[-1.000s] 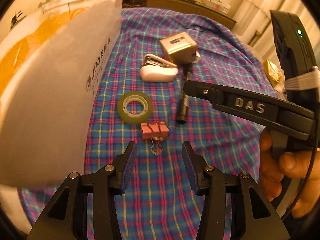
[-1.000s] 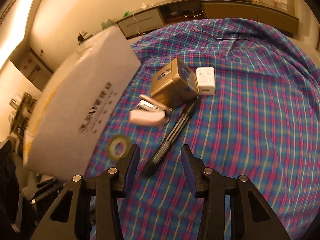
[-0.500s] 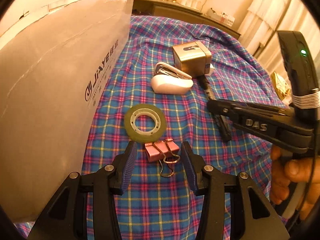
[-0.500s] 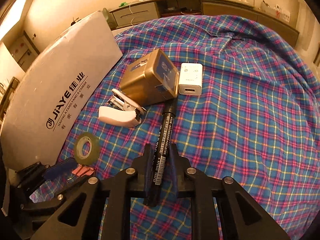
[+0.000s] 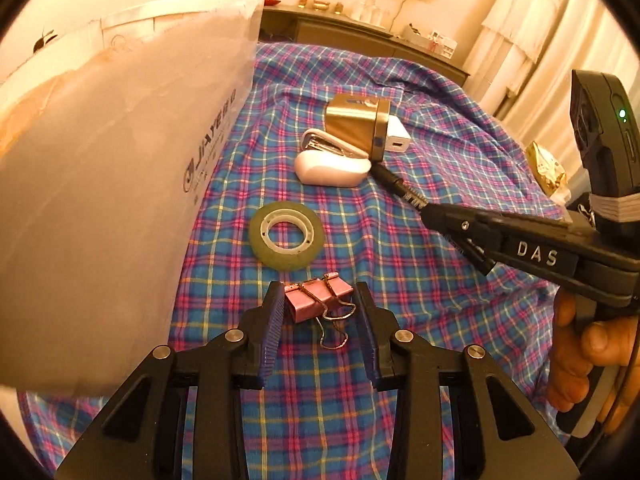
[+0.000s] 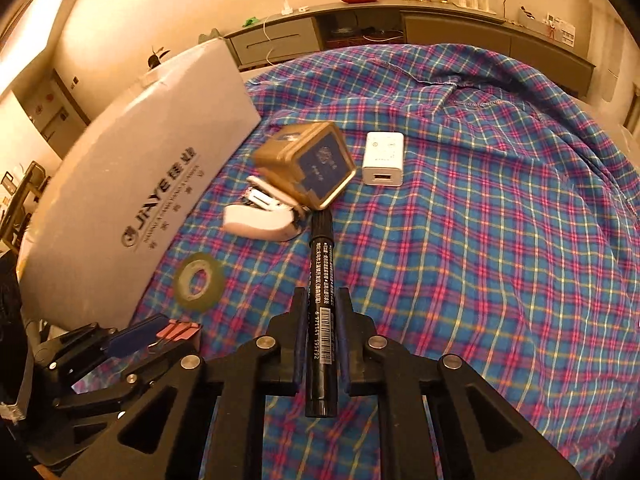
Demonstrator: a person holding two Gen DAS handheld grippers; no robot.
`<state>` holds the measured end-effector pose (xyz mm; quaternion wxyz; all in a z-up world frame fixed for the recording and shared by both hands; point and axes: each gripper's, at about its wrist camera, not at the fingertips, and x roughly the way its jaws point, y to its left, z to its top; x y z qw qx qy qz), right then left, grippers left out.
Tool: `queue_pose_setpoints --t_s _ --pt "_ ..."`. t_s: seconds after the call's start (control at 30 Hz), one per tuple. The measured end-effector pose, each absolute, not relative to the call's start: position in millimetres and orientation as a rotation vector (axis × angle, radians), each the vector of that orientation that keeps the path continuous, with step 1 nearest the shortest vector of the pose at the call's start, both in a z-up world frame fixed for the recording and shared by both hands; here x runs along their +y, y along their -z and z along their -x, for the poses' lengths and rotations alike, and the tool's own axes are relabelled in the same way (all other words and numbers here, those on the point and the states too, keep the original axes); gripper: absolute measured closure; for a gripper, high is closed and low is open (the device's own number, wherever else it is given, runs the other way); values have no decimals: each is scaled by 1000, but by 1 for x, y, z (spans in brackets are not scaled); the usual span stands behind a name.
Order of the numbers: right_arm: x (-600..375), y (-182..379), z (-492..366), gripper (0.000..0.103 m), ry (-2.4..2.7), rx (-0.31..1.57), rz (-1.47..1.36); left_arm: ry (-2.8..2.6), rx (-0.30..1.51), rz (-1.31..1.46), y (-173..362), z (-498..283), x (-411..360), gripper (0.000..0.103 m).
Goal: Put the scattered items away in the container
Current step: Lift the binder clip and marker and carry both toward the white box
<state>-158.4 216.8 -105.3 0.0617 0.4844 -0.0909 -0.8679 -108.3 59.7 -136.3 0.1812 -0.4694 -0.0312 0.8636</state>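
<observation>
Since earlier: right gripper (image 6: 320,328), open around the black marker (image 6: 321,300) a second ago, is now clamped on it; left gripper (image 5: 318,312) has come up to the pink binder clip (image 5: 318,298), which now sits between its fingers.
Left gripper: jaws closing, clip between the blue pads; left pad (image 5: 272,320) touches the clip's side, right pad stands just clear of it, so no grip yet.
Binder clip: rests on the plaid cloth (image 5: 400,320), its wire handles trailing toward the camera.
Right gripper: fully closed on the marker's barrel near the barcode label; a hand (image 5: 580,348) holds its handle at the right edge of the left view.
Marker: held lengthwise between the fingers, far end touching the gold box (image 6: 308,164).
Tape roll (image 5: 286,236): flat on the cloth, just beyond the clip.
Stapler (image 5: 332,164): white, beyond the tape, against the gold box.
Charger (image 6: 383,159): white, just beside the gold box, on its right in the right view.
Container (image 5: 112,200): large white box with printed lettering, standing along the left side of the items, apart from them.
Far end: a low cabinet (image 6: 440,28) along the wall.
</observation>
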Motion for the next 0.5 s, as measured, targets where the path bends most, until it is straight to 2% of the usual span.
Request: queue_pose_setpoints --t_s 0.5 --pt "208 97 113 88 2606 -370 -1425 -2449 -56 1325 117 73 43 66"
